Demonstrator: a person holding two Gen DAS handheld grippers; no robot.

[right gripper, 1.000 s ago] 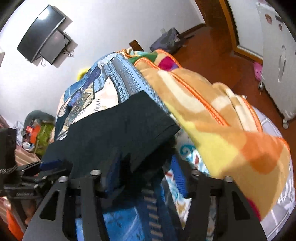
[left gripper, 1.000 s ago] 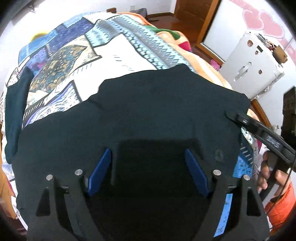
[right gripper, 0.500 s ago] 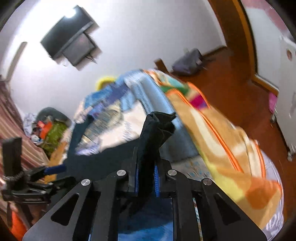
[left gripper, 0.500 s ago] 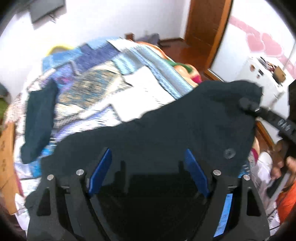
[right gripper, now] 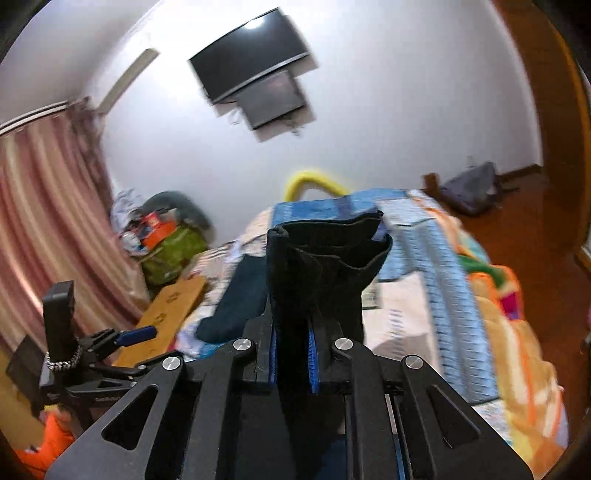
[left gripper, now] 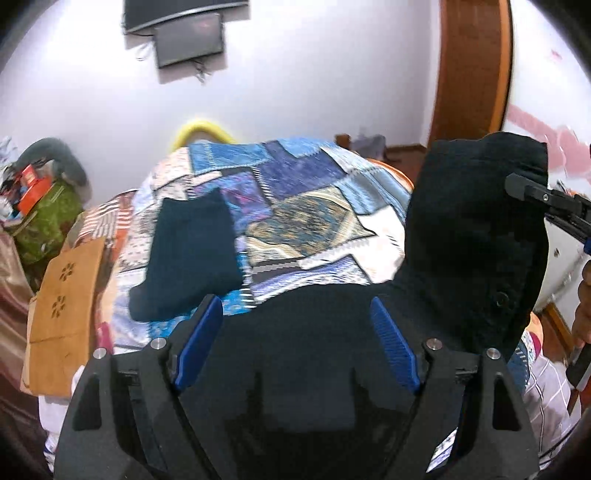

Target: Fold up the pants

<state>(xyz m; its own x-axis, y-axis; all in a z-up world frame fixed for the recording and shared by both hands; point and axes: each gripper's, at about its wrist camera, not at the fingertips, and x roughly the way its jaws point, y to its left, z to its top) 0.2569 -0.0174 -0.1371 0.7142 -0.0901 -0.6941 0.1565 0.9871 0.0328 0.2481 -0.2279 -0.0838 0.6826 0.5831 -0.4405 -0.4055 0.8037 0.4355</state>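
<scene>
- Since the earlier frames both grippers have risen: the black pants, then lying flat over the patchwork quilt, are now hanging with one corner lifted high, and the wall-mounted screen has come into the left wrist view.
- The right gripper, which was closing around the cloth a second ago, is now clamping a bunched fold of the pants between its blue pads; the fold is standing upright above the jaws.
- The left gripper is holding its jaws wide apart. Black cloth is filling the gap between the blue pads, but whether the pads are pressing on it is hard to tell, since cloth and gripper body are merging into one dark mass.
- In the left wrist view the right gripper is entering from the right edge, cut off, biting the raised corner of the pants.
- A second dark garment is lying on the quilt, left of the pants.
- A hand is showing only partly at the right edge.
- Much of the room is smearing with motion blur.
</scene>
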